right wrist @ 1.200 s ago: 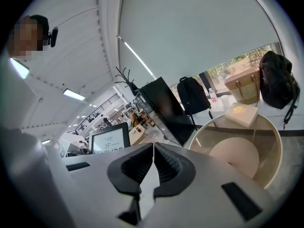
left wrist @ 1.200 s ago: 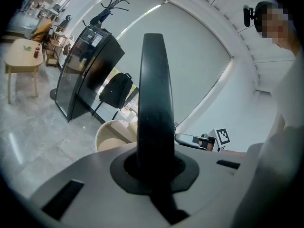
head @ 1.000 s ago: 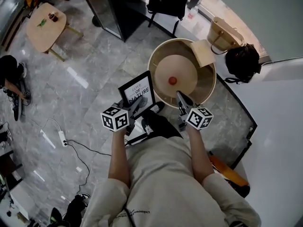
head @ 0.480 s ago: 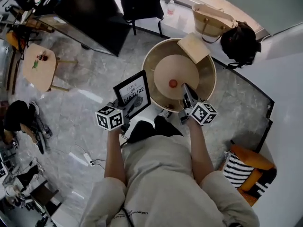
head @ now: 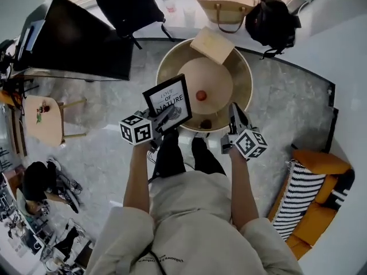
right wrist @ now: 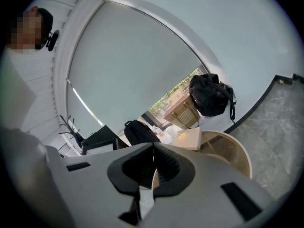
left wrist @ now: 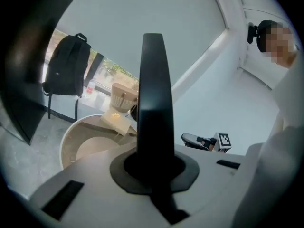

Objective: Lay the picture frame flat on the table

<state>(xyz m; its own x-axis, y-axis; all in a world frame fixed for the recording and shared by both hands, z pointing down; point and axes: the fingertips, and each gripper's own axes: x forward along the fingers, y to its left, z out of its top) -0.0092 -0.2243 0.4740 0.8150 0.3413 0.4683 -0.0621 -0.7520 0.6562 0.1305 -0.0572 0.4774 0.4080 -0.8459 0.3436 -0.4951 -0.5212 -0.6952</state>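
Note:
The picture frame is black with a white print and hangs in the air, tilted, over the near left rim of the round wooden table. My left gripper is shut on its lower edge. In the left gripper view the frame shows edge-on as a dark bar rising from between the jaws. My right gripper is by the table's near right rim, with its jaws shut on nothing. It also shows small in the left gripper view as the right gripper.
On the table lie a red ball, a small brown object and a flat tan box. Beyond it are a black backpack, a woven bag and a black bag. A dark panel stands left, and striped cushions lie right.
The frame stays in my left gripper and has risen toward the table's rim. My right gripper has slid from over the tabletop to its near right edge. The head view has swung round.

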